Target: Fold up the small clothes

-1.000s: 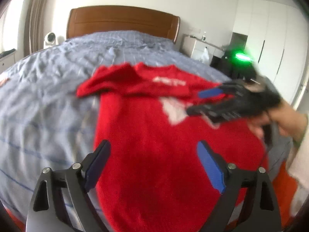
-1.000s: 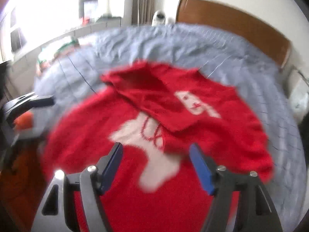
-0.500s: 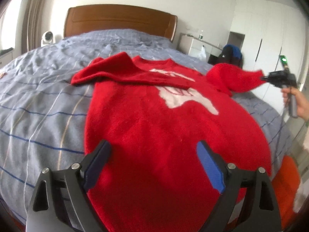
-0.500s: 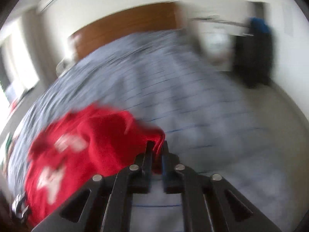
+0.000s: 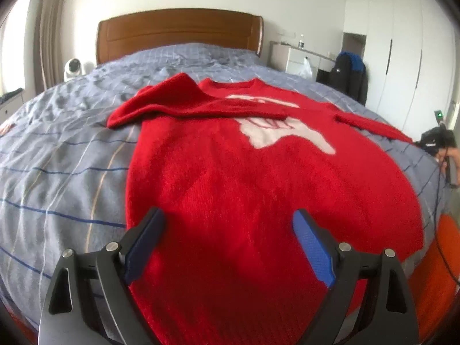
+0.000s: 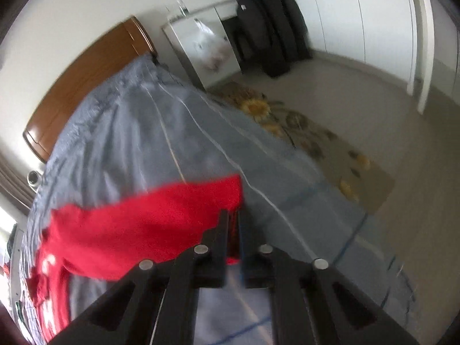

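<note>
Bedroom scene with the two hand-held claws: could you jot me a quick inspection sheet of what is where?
Surface: bed with a grey-blue striped cover, wrinkled near the wooden headboard.
Job's things: red sweater lying flat; one sleeve folded across the chest, the other sleeve pulled out sideways.
Clutter: nothing seen on the bed besides the sweater.
Grippers: left gripper open above the hem, holding nothing; right gripper shut on the sleeve's cuff.
Cables: a thin dark cable hangs beside the right hand.
Surroundings: white wardrobe, dark jacket on a chair, sunflower rug, small white fan.
</note>
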The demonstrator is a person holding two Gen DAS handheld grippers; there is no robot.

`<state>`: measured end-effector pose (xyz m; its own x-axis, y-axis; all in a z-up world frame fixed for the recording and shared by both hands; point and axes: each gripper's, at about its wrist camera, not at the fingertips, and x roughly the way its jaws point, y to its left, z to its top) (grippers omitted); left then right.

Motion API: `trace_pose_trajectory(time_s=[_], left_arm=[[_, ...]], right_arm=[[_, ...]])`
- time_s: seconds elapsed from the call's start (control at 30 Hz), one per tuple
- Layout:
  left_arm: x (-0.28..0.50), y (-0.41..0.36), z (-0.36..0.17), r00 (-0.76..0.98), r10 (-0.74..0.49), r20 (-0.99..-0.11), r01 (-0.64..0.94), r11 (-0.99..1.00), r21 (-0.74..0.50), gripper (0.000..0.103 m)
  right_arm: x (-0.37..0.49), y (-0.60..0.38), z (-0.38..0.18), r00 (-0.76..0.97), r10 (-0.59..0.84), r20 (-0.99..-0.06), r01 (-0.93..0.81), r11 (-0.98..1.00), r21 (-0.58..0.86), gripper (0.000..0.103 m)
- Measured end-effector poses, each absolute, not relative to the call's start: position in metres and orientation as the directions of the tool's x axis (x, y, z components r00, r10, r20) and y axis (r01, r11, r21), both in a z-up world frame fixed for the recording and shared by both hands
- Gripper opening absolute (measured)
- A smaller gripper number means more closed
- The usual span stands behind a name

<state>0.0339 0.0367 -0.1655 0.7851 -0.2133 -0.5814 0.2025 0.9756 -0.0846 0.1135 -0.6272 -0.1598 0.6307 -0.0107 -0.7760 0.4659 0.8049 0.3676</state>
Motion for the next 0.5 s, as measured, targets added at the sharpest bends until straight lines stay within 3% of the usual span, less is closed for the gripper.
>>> trace_pose_trajectory(time_s=[0.13, 0.23, 0.33, 0.43, 0.5], left_arm=[[0.034, 0.035, -0.167, 0.787, -0.201, -0.584, 0.203, 0.977, -0.063, 0.093], [0.034, 0.033, -0.167, 0.788, -0.2, -0.583, 0.202, 0.977, -0.062, 0.094], [0.035, 0.032, -0.168, 0.79, -0.195, -0.582, 0.199, 0.978, -0.057, 0.094], [0.033, 0.032, -0.167, 0.787, -0.193, -0.586, 0.2, 0.978, -0.054, 0.094], [0.03, 0.035, -0.164, 0.778, -0.193, -0.598, 0.195, 0.979, -0.062, 0.094]], right_arm=[[0.105, -0.64, -0.15, 0.629, 0.028, -0.777, 0.454, 0.798, 0.397, 0.004], [0.094, -0.641, -0.125, 0.666, -0.005, -0.746, 0.449, 0.8, 0.397, 0.014], [0.103, -0.63, -0.111, 0.738, 0.142, -0.66, 0.308, 0.799, 0.516, 0.014], [0.121, -0.626, -0.133, 0.733, 0.25, -0.632, 0.256, 0.76, 0.598, 0.016], [0.126, -0.636, -0.171, 0.704, 0.265, -0.659, 0.314, 0.716, 0.624, 0.016]])
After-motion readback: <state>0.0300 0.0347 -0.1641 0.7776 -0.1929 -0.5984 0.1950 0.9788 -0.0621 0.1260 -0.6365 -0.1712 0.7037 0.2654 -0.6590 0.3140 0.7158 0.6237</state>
